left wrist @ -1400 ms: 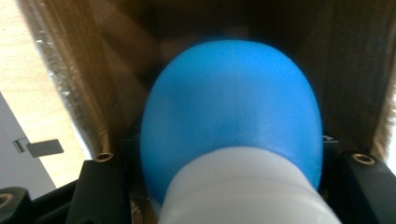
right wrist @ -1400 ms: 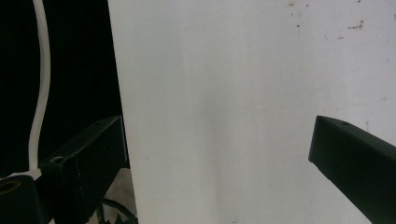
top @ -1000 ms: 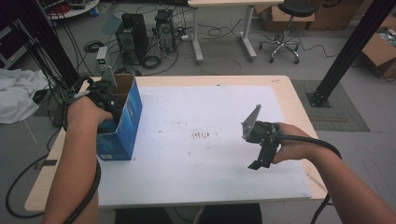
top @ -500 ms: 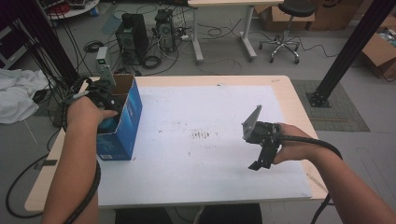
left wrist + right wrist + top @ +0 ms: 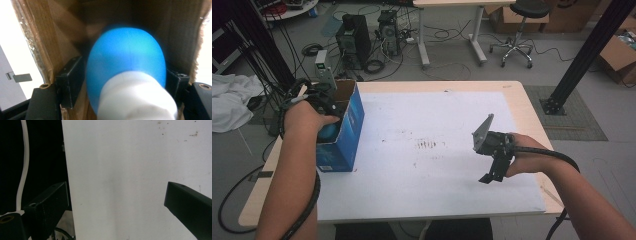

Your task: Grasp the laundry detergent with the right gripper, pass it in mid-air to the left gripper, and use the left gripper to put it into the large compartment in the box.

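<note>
Blue and white, a bulb-shaped thing (image 5: 127, 67) was seen between the jaws of the left gripper (image 5: 123, 82), inside the brown cardboard walls of the box (image 5: 343, 131). Its round blue end pointed deeper into the box and its white neck lay toward the camera. The jaws had just been opening, and the bulb was still framed by them on both sides; whether the pads were still pressed on it could not be told, as the picture was blurred. In the high view the left gripper (image 5: 323, 100) was reached down into the open top of the box, which stood upright at the left edge of the table (image 5: 512, 95), on the white sheet (image 5: 432, 185).

The right gripper (image 5: 490, 176) was held well apart from the box, over the right part of the sheet, with its tips pointed down toward the near edge. Its jaws were spread wide, and nothing was held between them; in the right gripper view (image 5: 117, 210) bare sheet was seen in the gap.
</note>
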Demonstrator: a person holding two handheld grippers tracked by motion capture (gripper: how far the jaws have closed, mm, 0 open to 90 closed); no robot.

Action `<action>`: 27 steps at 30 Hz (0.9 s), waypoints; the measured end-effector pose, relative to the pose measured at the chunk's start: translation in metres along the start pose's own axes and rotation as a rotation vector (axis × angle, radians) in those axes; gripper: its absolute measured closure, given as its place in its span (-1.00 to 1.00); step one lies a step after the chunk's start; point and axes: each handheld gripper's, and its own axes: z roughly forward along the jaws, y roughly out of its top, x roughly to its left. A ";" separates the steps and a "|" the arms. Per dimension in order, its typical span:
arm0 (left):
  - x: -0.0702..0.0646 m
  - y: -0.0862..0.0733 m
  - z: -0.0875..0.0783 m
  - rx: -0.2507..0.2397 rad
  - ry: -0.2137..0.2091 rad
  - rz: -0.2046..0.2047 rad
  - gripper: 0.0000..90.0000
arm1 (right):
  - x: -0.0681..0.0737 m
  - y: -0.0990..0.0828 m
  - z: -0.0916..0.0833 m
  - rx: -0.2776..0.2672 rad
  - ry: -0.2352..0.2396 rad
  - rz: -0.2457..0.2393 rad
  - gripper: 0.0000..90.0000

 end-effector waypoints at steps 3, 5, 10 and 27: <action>-0.001 -0.001 -0.007 -0.010 0.000 -0.005 -0.35 | 0.000 0.000 -0.002 -0.004 -0.003 0.001 -0.88; 0.000 -0.001 -0.008 -0.010 0.002 0.000 -0.37 | -0.001 0.001 -0.003 -0.007 -0.005 -0.001 -0.88; -0.002 -0.004 -0.022 -0.026 0.006 -0.001 -0.44 | -0.001 0.003 -0.007 -0.024 -0.013 -0.001 -0.88; -0.009 -0.010 -0.054 -0.052 0.037 0.016 -0.64 | 0.001 0.001 -0.011 -0.030 -0.020 0.000 -0.88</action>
